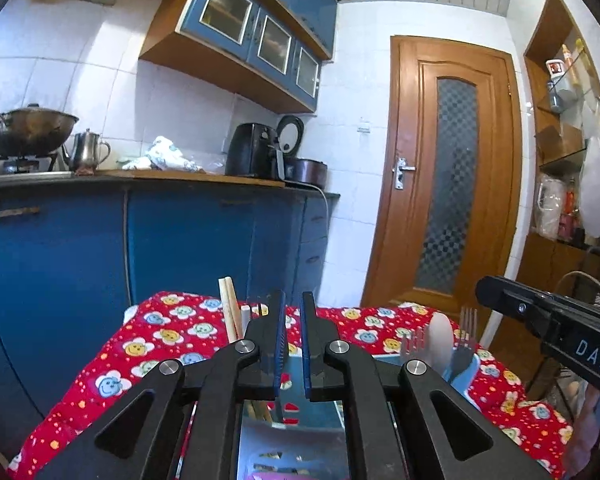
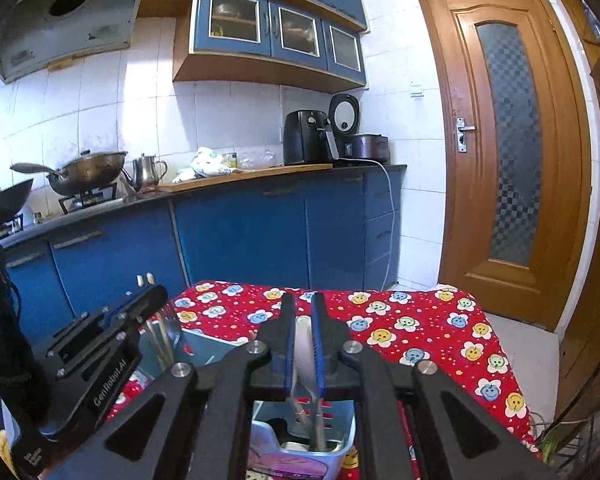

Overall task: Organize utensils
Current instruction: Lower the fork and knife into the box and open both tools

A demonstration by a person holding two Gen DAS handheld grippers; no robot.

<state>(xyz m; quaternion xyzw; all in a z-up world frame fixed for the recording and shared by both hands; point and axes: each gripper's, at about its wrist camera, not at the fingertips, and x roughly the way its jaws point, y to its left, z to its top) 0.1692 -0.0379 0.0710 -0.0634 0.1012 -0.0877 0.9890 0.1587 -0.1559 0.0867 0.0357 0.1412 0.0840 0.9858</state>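
Note:
A light blue utensil holder (image 2: 300, 436) stands on the red flowered tablecloth (image 2: 420, 332). In the right wrist view my right gripper (image 2: 302, 312) is shut on a white spoon (image 2: 302, 344) that stands upright in the holder, beside a fork. My left gripper (image 1: 293, 308) is nearly closed with a narrow gap and holds nothing. Wooden chopsticks (image 1: 230, 308) stand just left of it. In the left wrist view forks (image 1: 466, 332) and the white spoon (image 1: 440, 340) rise from the holder's right compartment (image 1: 466, 376); the right gripper's body (image 1: 548, 328) is beside them.
Blue kitchen cabinets (image 2: 240, 232) and a counter with an air fryer (image 2: 306, 136), rice cooker, kettle and woks stand behind the table. A wooden door (image 2: 504, 140) is at the right. A wire rack (image 2: 572, 432) stands at the table's right corner.

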